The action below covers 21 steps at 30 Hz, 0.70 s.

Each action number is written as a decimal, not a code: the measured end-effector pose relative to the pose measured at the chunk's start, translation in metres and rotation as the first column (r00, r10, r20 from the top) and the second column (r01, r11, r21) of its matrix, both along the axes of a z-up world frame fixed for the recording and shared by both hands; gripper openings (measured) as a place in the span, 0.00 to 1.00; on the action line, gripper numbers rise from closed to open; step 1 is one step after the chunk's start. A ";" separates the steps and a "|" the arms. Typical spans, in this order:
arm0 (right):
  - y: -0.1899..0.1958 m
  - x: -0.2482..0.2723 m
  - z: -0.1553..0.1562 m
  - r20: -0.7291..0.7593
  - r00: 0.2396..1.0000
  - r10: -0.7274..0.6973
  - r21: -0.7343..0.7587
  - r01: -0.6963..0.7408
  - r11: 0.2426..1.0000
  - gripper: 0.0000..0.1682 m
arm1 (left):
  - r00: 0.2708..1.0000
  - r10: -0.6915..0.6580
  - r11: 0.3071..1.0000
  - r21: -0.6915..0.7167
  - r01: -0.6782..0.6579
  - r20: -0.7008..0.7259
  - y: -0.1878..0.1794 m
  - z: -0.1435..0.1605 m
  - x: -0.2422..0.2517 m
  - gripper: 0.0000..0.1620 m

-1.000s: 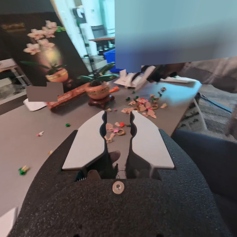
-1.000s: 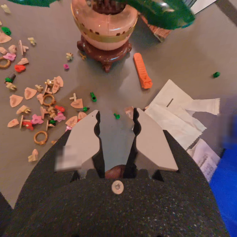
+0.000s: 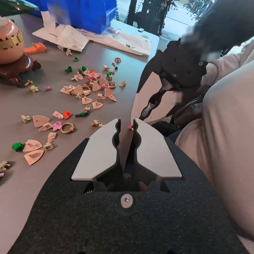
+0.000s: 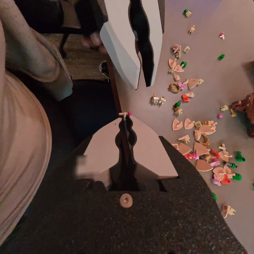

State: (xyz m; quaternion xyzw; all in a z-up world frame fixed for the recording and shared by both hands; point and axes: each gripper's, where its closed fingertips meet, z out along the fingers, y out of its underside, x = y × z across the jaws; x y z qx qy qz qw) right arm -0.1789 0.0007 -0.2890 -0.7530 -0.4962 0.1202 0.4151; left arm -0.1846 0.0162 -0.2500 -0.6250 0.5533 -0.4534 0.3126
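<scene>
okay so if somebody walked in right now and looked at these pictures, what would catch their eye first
Probably the right gripper, shut on a tiny cream and pink toy piece held near the table edge, with the left gripper open just beyond it. Next, the scatter of small pink, green, red and gold building pieces across the grey table. A pink vase on a brown stand sits at the far left.
</scene>
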 end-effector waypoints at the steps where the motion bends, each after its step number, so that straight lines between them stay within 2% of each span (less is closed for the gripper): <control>1: -0.001 0.000 0.000 -0.003 1.000 -0.003 0.009 0.003 1.000 0.02 | 1.000 0.004 1.000 0.030 -0.004 0.007 -0.001 0.000 -0.001 0.10; 5: -0.001 -0.001 0.000 -0.029 0.998 -0.048 -0.030 0.047 0.998 0.01 | 1.000 -0.003 0.983 0.183 0.007 -0.025 -0.007 -0.006 -0.012 0.12; 8: -0.002 -0.002 0.001 -0.107 0.987 -0.117 -0.125 0.103 0.987 0.01 | 0.999 -0.004 0.967 0.253 0.015 -0.043 -0.012 -0.010 -0.016 0.12; 11: 0.002 -0.004 0.015 -0.217 0.963 -0.162 -0.153 0.130 0.980 0.01 | 0.998 0.065 0.955 0.290 -0.064 0.005 -0.004 0.000 -0.022 0.12; 13: 0.012 -0.002 0.030 -0.282 0.943 -0.175 -0.139 0.141 0.980 0.01 | 0.975 0.216 0.908 0.358 -0.218 0.048 0.026 0.013 -0.037 0.13; 16: 0.029 0.000 0.050 -0.349 0.922 -0.167 -0.096 0.142 0.985 0.01 | 0.892 0.450 0.800 0.424 -0.425 0.045 0.091 0.032 -0.076 0.13; 19: 0.043 0.000 0.059 -0.347 0.929 -0.129 -0.044 0.122 0.992 0.01 | 0.795 0.587 0.759 0.446 -0.474 -0.155 0.141 0.017 -0.119 0.16; 21: 0.051 0.001 0.064 -0.348 0.931 -0.107 -0.007 0.111 0.994 0.01 | 0.672 0.701 0.684 0.491 -0.540 -0.239 0.173 0.007 -0.149 0.15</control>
